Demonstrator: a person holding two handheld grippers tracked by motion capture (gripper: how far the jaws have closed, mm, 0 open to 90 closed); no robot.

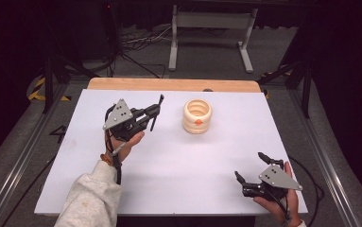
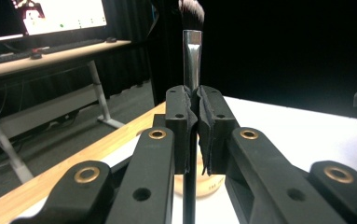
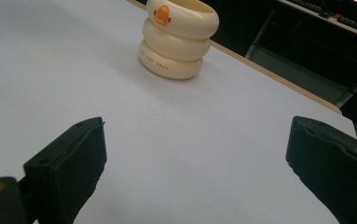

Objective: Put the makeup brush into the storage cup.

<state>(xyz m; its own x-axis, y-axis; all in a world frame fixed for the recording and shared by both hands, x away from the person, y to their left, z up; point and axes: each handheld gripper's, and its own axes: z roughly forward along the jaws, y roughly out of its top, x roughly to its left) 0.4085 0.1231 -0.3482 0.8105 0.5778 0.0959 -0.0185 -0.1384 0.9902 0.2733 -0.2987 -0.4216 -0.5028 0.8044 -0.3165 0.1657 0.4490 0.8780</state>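
A cream ribbed cup (image 1: 197,116) with an orange duck bill on its side stands upright on the white table top (image 1: 169,161), right of centre at the back. My left gripper (image 1: 155,112) hovers above the table to the cup's left, shut on a slim black makeup brush (image 1: 158,109). In the left gripper view the brush (image 2: 191,56) stands upright between the pads, its silver ferrule and dark bristles above them, with the cup (image 2: 209,184) partly hidden behind the jaws. My right gripper (image 1: 249,168) rests near the front right corner, open and holding nothing, facing the cup (image 3: 178,39).
The white top lies on a wooden board whose far edge (image 1: 169,84) shows beyond it. Behind the table stand a grey metal frame (image 1: 211,33) and loose cables on the floor. A desk with a lit monitor (image 2: 64,16) is off to one side.
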